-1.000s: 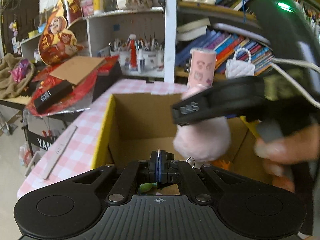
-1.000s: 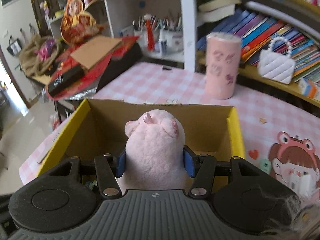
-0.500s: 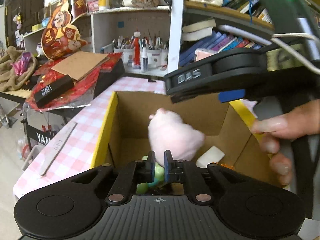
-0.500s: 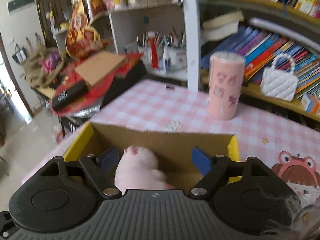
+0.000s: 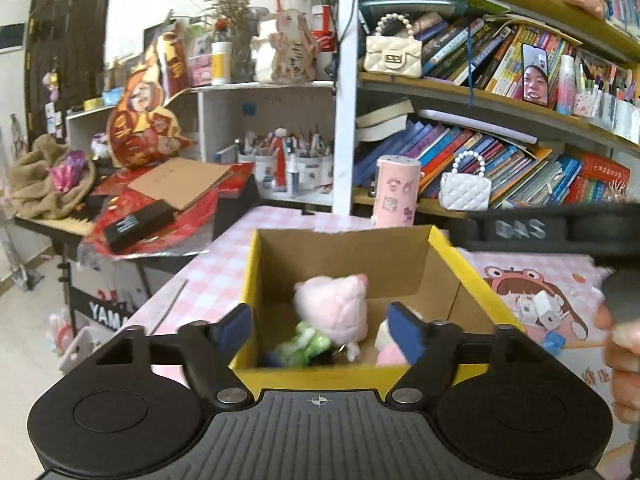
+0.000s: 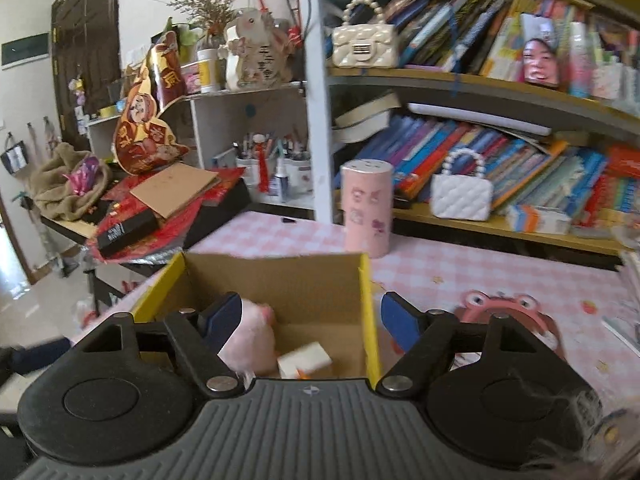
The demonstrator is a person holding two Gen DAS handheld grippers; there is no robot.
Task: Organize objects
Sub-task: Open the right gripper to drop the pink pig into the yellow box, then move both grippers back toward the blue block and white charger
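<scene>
Inside the yellow-rimmed box (image 5: 456, 258), open room is being left around the pink plush (image 5: 334, 306), which is lying below both spread, empty grippers, left (image 5: 320, 326) and right (image 6: 310, 322).

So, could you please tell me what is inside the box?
The box holds a pink plush, a green toy and a white block. The gripper hides the near floor.

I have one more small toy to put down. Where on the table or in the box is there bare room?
Bare checked cloth lies between the cardboard box and the pink canister, and rightward toward the frog print. Inside the box, the back half of the floor is free; the front is crowded with the pink plush and other toys.
</scene>
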